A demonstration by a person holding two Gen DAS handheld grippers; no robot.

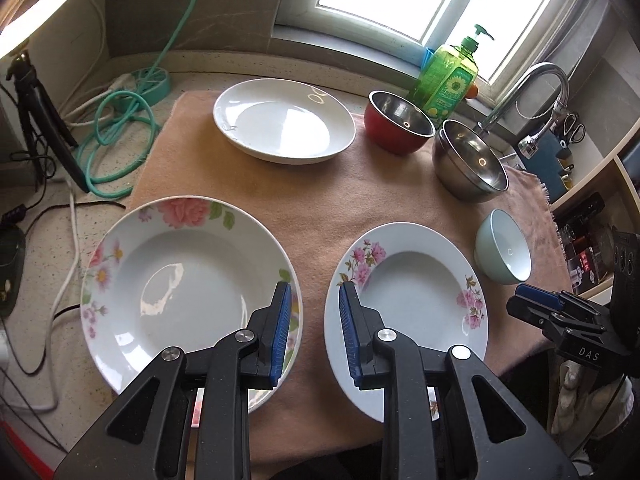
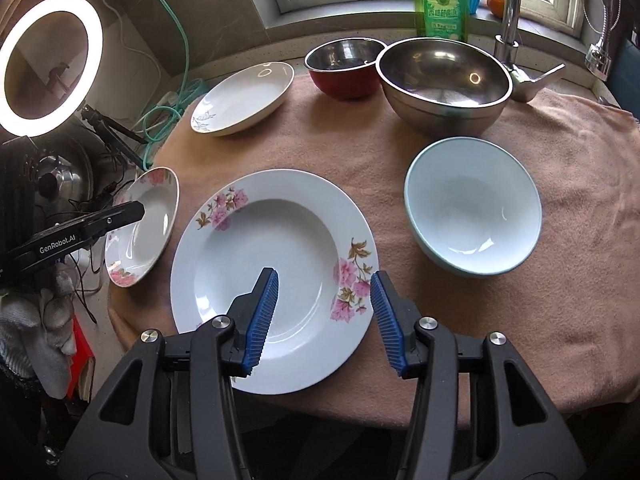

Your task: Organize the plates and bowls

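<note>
On the peach towel (image 2: 520, 320) sit three plates — a plain white one (image 1: 280, 120) at its far edge, a rose-rimmed one (image 1: 180, 280) and a pink-blossom one (image 2: 276, 276) at its near edge. The red bowl (image 2: 340, 68), steel bowl (image 2: 444, 80) and pale blue bowl (image 2: 472, 208) stand along the towel's right side. The left gripper (image 1: 314, 334) and right gripper (image 2: 324, 320) hang above the towel's near edge, jaws parted — nothing between them.

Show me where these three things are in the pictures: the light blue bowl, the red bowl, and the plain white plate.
light blue bowl (image 2: 472, 204): right wrist view, on its inner bottom.
red bowl (image 1: 386, 134): left wrist view, on its red outer wall.
plain white plate (image 1: 280, 124): left wrist view, on its flat middle.
</note>
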